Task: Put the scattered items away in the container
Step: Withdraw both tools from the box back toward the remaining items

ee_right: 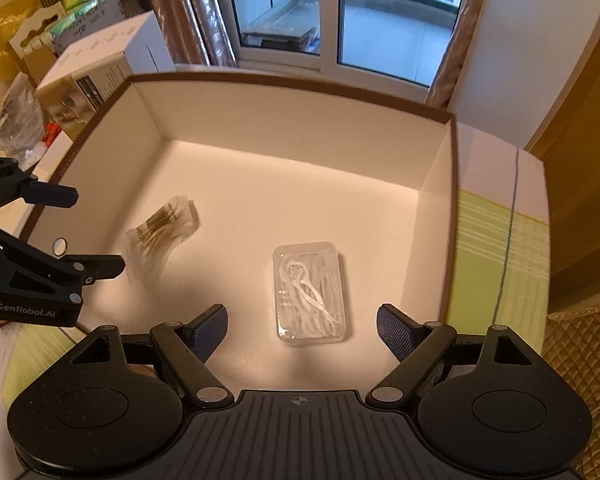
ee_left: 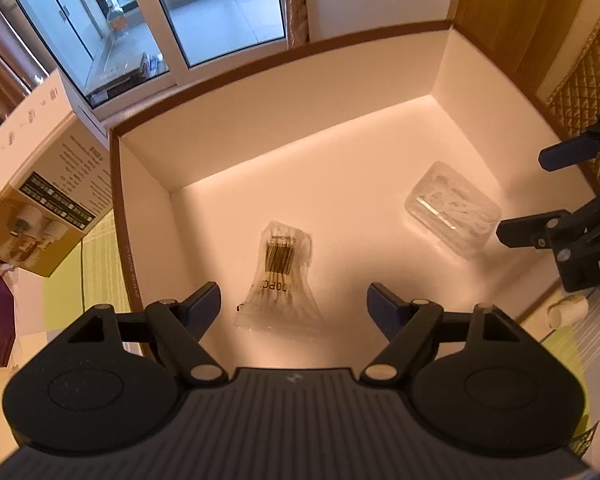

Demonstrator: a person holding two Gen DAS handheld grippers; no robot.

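A white box with a brown rim point(ee_left: 340, 44) point(ee_right: 300, 84) fills both views. On its floor lies a clear bag of cotton swabs point(ee_left: 280, 276) point(ee_right: 164, 228). A clear plastic case of white floss picks point(ee_left: 452, 208) point(ee_right: 310, 292) lies to the right of it. My left gripper point(ee_left: 294, 308) hangs open above the bag, nothing between its fingers. My right gripper point(ee_right: 302, 326) stands open above the case, also holding nothing. Each gripper shows at the edge of the other's view: the right gripper point(ee_left: 520, 196) and the left gripper point(ee_right: 96, 232).
A printed cardboard carton point(ee_left: 40, 200) point(ee_right: 100, 68) stands left of the box. A green striped cloth point(ee_right: 496, 248) covers the table beside it. A small white roll point(ee_left: 566, 310) lies by the box's near right corner. A quilted cushion point(ee_left: 588, 80) is at right, and windows behind.
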